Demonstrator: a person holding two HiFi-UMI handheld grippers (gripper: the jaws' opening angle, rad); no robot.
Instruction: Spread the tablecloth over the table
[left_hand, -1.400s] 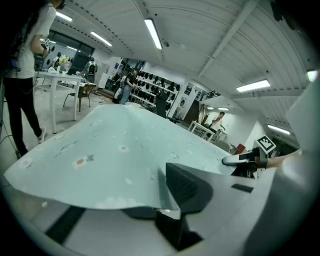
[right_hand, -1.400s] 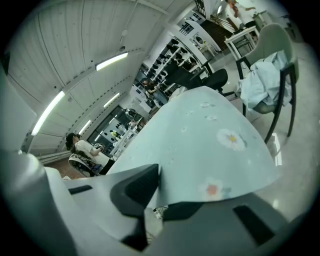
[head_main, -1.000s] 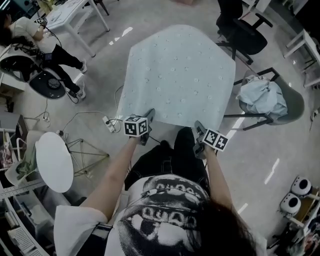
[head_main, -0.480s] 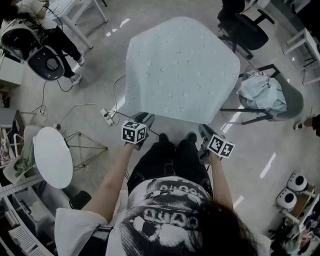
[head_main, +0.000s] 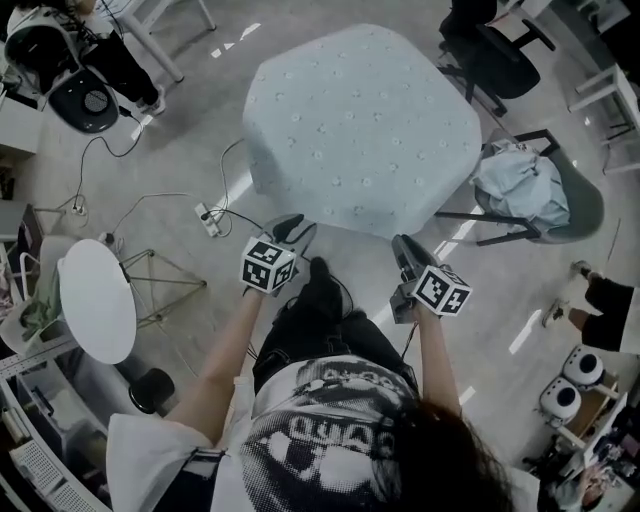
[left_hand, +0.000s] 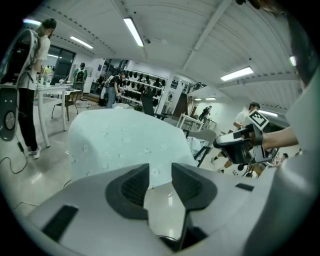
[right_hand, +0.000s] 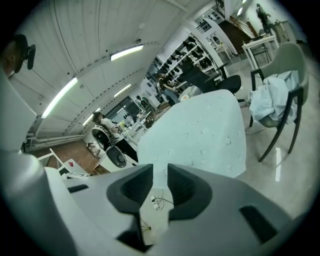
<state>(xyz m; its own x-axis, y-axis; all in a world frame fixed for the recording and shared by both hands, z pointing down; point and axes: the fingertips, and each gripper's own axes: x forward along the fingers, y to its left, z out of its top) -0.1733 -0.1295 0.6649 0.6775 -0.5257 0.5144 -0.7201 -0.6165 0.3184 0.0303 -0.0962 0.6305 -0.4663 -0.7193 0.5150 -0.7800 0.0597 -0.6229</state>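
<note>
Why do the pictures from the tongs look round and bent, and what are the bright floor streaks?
Left and right gripper views: wide-angle lenses bend the ceiling lights and leave dark round borders. Head view: dim; the glossy floor mirrors those lights as streaks.

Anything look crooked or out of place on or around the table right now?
The tablecloth covers the top and hangs down the visible sides, with no obvious bunching. Nearby, a crumpled cloth heap sits on the chair at right, and a power strip with its cable lies by the left corner.
</note>
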